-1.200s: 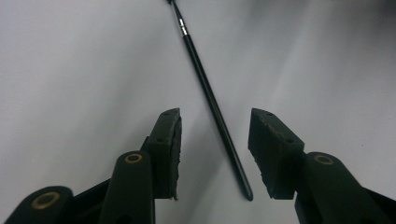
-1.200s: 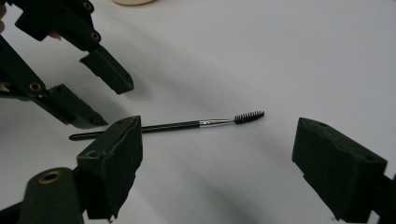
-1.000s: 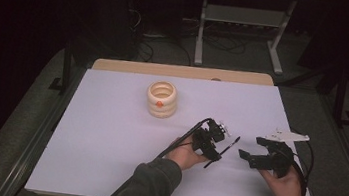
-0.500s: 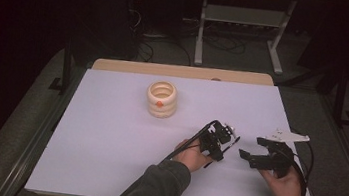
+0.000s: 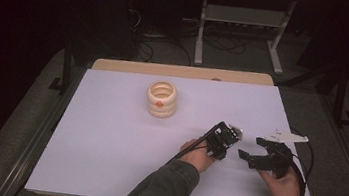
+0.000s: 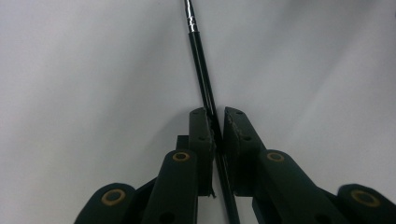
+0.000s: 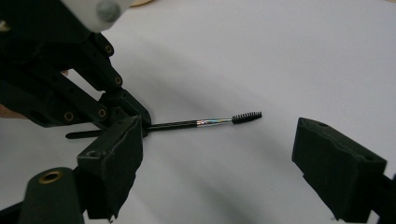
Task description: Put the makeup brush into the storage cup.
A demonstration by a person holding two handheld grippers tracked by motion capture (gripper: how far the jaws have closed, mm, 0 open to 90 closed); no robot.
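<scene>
A cream ribbed holder (image 5: 162,99), built like a stack of rounded rings with a small orange dot on its side, stands toward the far edge of the desk (image 5: 107,140), a matte white sheet over a pale wooden top, left of centre. Well apart from it, toward the near right corner, a person's left hand (image 5: 198,156), in a dark sleeve, works the left gripper (image 5: 228,135), a claw of black hinged links with brass-coloured pivots. Its jaws have just been closing and now pinch the thin black handle of a mascara wand (image 7: 205,122); in the left gripper view the straight, glossy stick (image 6: 201,70) runs up between the two flat black pads and away from the camera, ending in a short band of shiny metal. In the right gripper view the wand lies nearly level just above the white surface, its long axis across the picture, the handle end at the left and the small bristled spiral brush pointing right and slightly up. Just beside it, nearer the desk's right edge, the right hand (image 5: 285,184) holds the right gripper (image 5: 250,159), whose blocky, rough-edged black pads stand wide apart on nothing, aimed at the wand from close by.
</scene>
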